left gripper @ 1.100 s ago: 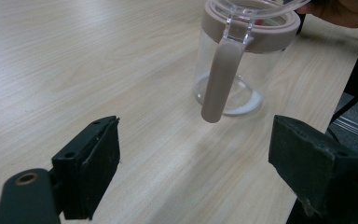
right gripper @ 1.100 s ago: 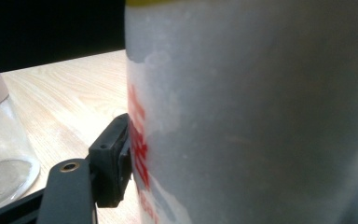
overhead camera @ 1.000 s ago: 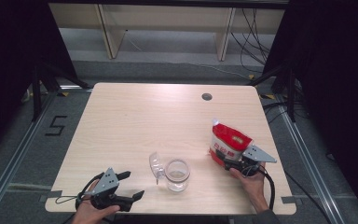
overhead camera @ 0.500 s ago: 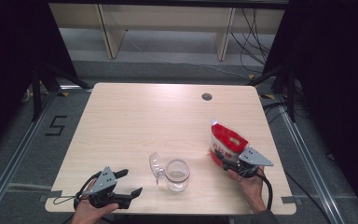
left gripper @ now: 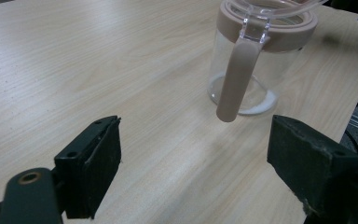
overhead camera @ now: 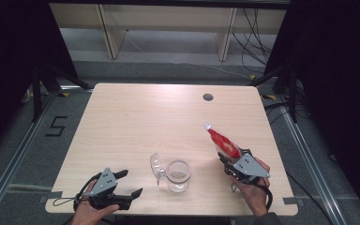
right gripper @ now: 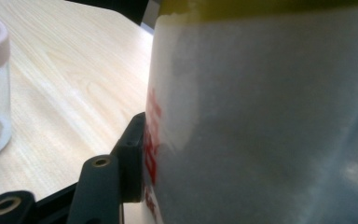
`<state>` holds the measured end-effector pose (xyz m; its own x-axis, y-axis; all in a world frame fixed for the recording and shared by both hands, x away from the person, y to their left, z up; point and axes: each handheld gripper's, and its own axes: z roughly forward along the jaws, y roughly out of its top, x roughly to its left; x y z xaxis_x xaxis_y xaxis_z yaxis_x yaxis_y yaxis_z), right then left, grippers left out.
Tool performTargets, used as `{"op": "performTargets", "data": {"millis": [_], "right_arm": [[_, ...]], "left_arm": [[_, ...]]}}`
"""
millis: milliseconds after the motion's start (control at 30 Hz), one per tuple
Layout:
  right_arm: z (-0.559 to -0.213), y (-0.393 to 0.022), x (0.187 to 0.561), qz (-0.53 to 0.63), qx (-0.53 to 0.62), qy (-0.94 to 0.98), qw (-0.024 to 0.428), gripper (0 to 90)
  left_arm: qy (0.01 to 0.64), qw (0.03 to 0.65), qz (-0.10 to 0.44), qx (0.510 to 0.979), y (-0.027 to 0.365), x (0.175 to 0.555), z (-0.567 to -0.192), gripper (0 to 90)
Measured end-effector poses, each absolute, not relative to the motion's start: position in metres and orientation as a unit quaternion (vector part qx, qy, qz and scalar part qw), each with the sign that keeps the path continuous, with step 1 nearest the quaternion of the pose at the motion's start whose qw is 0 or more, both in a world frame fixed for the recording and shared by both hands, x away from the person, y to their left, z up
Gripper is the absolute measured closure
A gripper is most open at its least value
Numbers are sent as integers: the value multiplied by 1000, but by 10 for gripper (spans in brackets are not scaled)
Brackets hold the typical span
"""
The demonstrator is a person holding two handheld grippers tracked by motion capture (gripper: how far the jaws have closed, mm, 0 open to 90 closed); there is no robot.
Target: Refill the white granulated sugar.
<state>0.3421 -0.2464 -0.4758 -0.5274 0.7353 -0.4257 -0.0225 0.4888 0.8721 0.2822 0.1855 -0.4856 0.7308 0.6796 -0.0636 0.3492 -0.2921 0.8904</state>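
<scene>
Red-and-white pouch, clamped in the right tool, should tip slowly over the jar; left tool gapes wide beside the jar.

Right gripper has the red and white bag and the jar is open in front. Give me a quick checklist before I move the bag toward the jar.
1. Bag held: ok. The right gripper has just been closing and its jaws press on the red and white bag.
2. Bag off the table: ok, it is raised and tilted.
3. Jar mouth open: ok. The glass jar has its clear lid flipped back.
4. Jar steadied: not ok. The left gripper is open and apart from the jar.
5. Bag top opened: cannot tell.
6. Path from bag to jar: ok, bare table between them.
</scene>
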Motion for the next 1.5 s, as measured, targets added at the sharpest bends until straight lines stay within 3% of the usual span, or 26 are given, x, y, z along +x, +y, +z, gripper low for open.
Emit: {"op": "performTargets", "data": {"millis": [367,900,1500], "right_arm": [[-453,-231,300,353,118,786,494,474],[-463,-192,267,143,-76,782,602,479],[-460,-187,269,26,-178,749,638,485]], "left_arm": [[323,491,169,791,187,283,-486,172],[326,486,161,795,182,283,-491,170],[312,477,169,804,184,285,-490,164]]}}
